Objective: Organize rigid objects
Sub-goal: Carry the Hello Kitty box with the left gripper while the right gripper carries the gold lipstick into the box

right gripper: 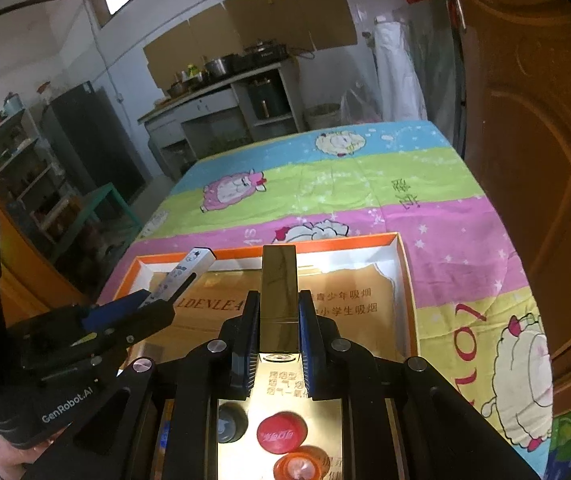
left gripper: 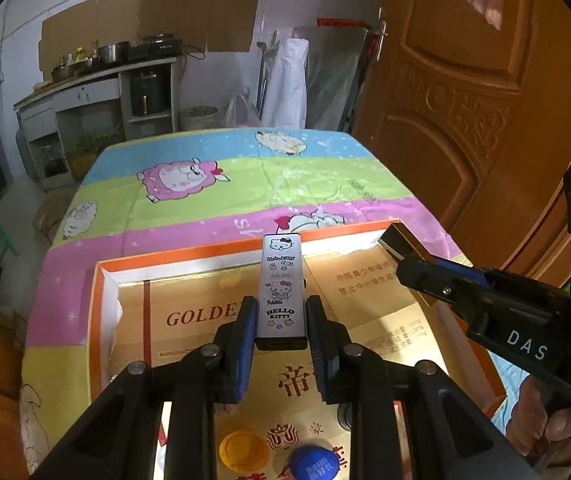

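My left gripper (left gripper: 281, 312) is shut on a slim white Hello Kitty lighter (left gripper: 281, 284), held above the orange-rimmed box (left gripper: 189, 252). My right gripper (right gripper: 278, 312) is shut on a dark, shiny gold lighter (right gripper: 279, 288), also above that box (right gripper: 337, 242). Each gripper shows in the other's view: the right gripper (left gripper: 405, 258) at the right with the gold lighter (left gripper: 401, 240), the left gripper (right gripper: 157, 300) at the left with the white lighter (right gripper: 185, 272). The box floor is gold card with printed text.
Bottle caps lie in the box near me: yellow (left gripper: 243, 450), blue (left gripper: 312, 464), red (right gripper: 281, 430), orange (right gripper: 299, 466), grey (right gripper: 231, 424). The box sits on a table with a cartoon sheep cloth (left gripper: 221, 168). A wooden door (left gripper: 465, 80) stands at the right.
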{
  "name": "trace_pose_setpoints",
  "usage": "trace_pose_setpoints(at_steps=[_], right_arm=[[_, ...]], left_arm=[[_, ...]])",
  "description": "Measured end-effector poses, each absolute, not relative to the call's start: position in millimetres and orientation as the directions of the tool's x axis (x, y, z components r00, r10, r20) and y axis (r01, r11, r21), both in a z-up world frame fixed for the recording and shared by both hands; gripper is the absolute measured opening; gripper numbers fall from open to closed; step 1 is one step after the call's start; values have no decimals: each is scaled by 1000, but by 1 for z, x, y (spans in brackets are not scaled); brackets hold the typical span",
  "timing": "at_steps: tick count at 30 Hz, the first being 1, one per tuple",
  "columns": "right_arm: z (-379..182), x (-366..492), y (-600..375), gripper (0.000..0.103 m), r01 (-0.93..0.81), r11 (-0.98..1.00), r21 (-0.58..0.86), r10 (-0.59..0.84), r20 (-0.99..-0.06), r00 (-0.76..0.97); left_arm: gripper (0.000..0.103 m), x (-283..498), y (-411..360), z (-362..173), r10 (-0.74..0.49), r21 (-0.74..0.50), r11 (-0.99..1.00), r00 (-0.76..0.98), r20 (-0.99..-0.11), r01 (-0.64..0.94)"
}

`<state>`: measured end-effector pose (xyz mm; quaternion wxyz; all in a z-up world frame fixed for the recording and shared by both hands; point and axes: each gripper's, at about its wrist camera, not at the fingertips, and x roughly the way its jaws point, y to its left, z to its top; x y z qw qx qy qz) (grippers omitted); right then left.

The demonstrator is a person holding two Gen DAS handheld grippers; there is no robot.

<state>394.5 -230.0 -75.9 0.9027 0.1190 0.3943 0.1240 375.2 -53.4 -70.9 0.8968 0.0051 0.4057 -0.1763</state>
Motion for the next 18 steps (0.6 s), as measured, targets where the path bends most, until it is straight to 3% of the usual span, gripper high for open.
trace_pose_setpoints(at_steps=[18], right_arm=[[-101,417,-224,18,-126,952,279,298,-747,594]], left_arm=[[25,391,-64,-98,-291,-119,938,551,-782,326]])
